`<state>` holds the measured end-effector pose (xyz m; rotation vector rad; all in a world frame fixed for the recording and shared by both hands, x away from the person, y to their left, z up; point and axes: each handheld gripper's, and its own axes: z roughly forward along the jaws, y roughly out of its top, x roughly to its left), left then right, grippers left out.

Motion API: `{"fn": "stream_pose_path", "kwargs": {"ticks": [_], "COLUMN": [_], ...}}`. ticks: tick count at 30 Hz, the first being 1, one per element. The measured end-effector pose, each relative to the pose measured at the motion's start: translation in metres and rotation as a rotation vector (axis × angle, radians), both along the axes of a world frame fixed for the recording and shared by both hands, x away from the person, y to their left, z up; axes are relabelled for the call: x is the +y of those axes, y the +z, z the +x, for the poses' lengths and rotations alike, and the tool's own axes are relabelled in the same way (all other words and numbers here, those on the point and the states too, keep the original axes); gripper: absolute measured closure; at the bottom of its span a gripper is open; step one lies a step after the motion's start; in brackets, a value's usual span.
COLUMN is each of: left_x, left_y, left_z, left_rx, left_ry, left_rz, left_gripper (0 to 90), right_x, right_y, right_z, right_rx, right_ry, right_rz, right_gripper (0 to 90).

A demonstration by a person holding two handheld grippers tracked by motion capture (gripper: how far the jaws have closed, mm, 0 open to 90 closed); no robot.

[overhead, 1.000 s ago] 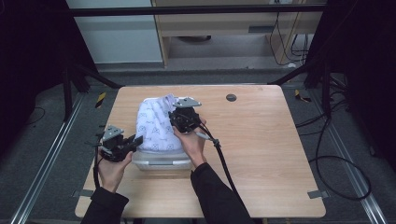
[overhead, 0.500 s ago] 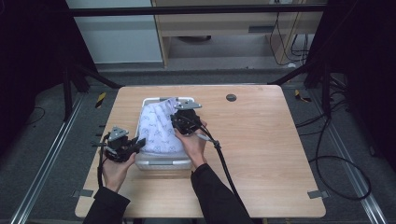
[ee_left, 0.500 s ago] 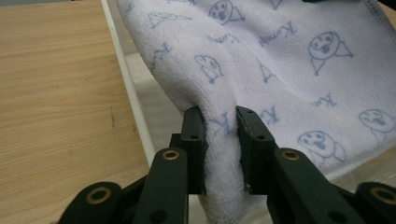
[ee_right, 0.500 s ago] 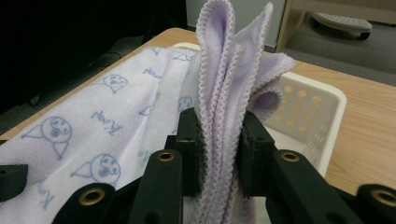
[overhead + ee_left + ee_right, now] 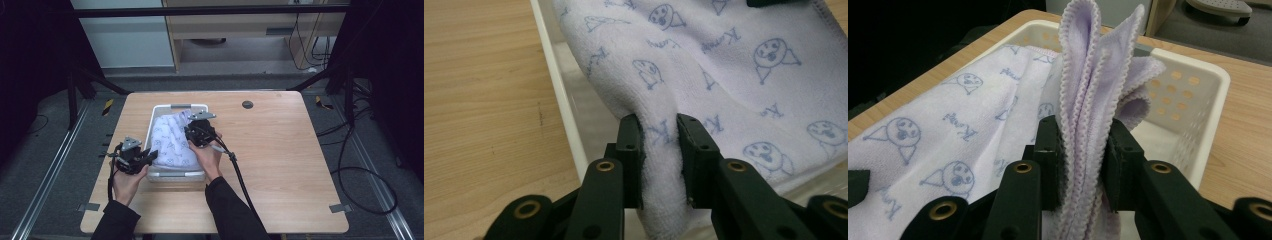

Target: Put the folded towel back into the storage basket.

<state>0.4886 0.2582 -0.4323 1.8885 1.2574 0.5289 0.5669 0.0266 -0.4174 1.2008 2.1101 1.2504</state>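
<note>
A lilac towel (image 5: 172, 140) printed with small blue faces lies draped over a white perforated basket (image 5: 172, 107) on the wooden table. My left gripper (image 5: 146, 159) is at the basket's near left corner, shut on a fold of the towel (image 5: 661, 150). My right gripper (image 5: 189, 129) hovers over the basket's right side, shut on a bunched, stitched edge of the towel (image 5: 1083, 100) that stands up between its jaws. The white basket (image 5: 1208, 90) sits right behind that bunch, and its white rim (image 5: 559, 95) runs along the left of the towel in the left gripper view.
The basket stands on a wooden table (image 5: 300, 160). A small dark round disc (image 5: 247, 104) lies on the table beyond the basket to the right. A black cable (image 5: 240, 175) trails from the right gripper along the forearm.
The right gripper has come down toward the basket, and the towel, earlier held up and spread, has sunk into it. The basket's far rim now shows. The left hand has stayed put.
</note>
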Motion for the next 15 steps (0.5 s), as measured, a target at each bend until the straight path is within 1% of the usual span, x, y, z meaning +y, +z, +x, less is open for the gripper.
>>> {"fn": "stream_pose_path", "kwargs": {"ticks": [3,6,8,11,13,15], "left_x": [-0.001,-0.002,-0.003,-0.003,-0.003,-0.003], "left_y": [-0.002,-0.005,-0.006,-0.004,0.0,0.004], "left_z": [0.002,0.003,0.004,0.003,0.0,-0.002], "left_rx": [0.014,0.03,0.034,0.014,-0.004,-0.02], "left_ry": [0.007,0.016,0.017,0.028,0.038,0.036], "left_rz": [0.008,0.01,0.024,0.038,0.038,0.033], "left_gripper": [70.7,68.3,64.6,60.4,59.5,58.3], "right_x": [0.0,0.001,0.002,0.002,0.001,0.0], "right_y": [-0.003,-0.007,-0.011,-0.016,-0.015,-0.012], "right_z": [0.002,0.004,0.007,0.009,0.008,0.007], "right_rx": [0.007,0.026,0.045,0.055,0.046,0.04], "right_ry": [0.004,0.007,0.01,0.018,0.023,0.022], "right_rz": [-0.016,-0.036,-0.057,-0.093,-0.09,-0.075], "right_gripper": [71.0,70.3,68.3,64.5,61.6,58.9]}}
